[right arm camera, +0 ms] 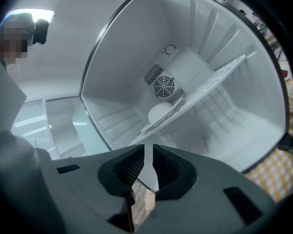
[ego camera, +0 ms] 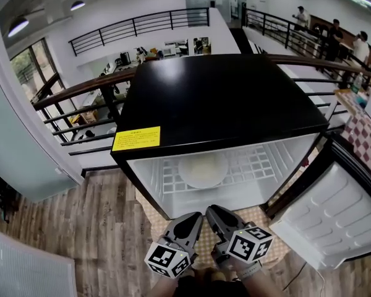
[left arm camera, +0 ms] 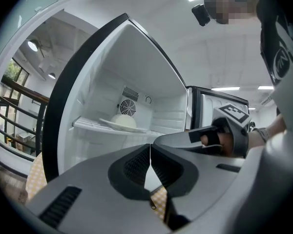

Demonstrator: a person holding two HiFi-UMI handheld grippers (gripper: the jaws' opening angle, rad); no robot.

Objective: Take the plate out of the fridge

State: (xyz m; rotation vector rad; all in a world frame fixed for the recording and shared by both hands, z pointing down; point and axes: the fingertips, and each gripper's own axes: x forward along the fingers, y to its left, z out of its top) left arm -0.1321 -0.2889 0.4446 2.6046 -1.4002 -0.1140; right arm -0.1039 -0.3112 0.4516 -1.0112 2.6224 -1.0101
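A round white plate lies on the wire shelf inside the open black mini fridge. Both grippers hang side by side just in front of the fridge opening, below the shelf's front edge and apart from the plate. My left gripper has its jaws shut with nothing between them. My right gripper is also shut and empty. The plate shows in the left gripper view ahead on the shelf, under the rear fan. In the right gripper view the scene is rolled and the plate sits deep on the slanted shelf.
The fridge door stands swung open to the right. A yellow label marks the fridge top. A checkered mat lies under the fridge on the wooden floor. Railings run behind, and people stand far right.
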